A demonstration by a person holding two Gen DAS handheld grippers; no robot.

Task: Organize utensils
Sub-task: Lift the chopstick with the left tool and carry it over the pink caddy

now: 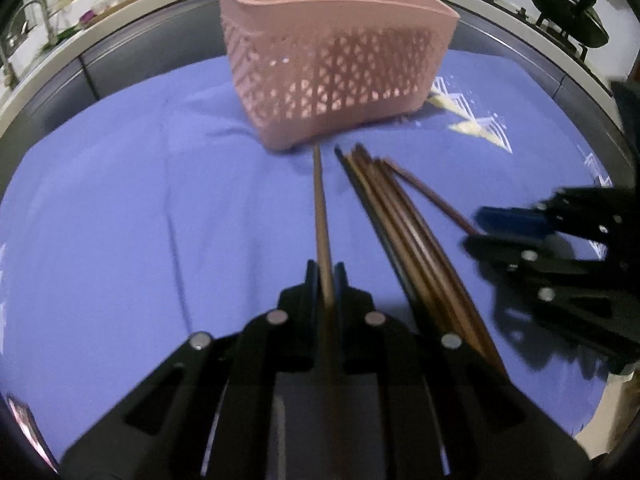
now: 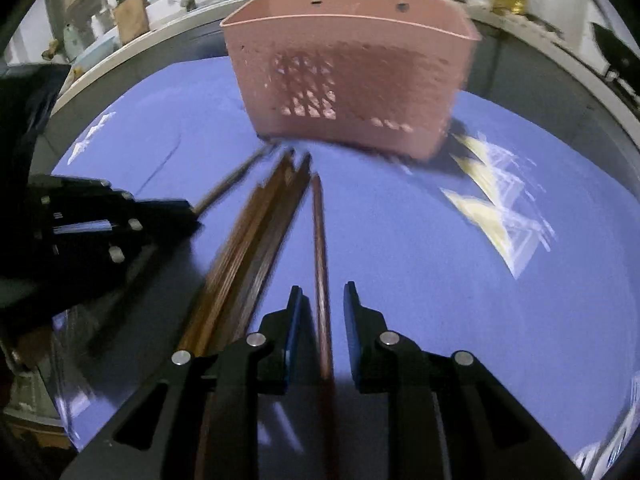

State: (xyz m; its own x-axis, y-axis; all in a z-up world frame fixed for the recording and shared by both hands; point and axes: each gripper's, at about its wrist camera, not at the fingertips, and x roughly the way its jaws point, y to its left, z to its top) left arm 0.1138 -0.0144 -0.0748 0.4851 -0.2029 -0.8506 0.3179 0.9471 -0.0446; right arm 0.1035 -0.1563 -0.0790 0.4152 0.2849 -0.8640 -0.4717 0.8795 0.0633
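Chopsticks [image 1: 404, 220], brown and bundled, lie on the blue cloth [image 1: 140, 200] in front of the pink basket [image 1: 336, 60], between my two tools. My left gripper [image 1: 327, 270] pinches a single chopstick [image 1: 320, 200] whose tip points at the basket's base. My right gripper [image 2: 322, 300] has its fingers spread, with another lone chopstick [image 2: 319, 232] lying between them, untouched by either pad as far as I can tell. The basket stands upright; a divider shows inside it. Motion blur softens the right wrist view.
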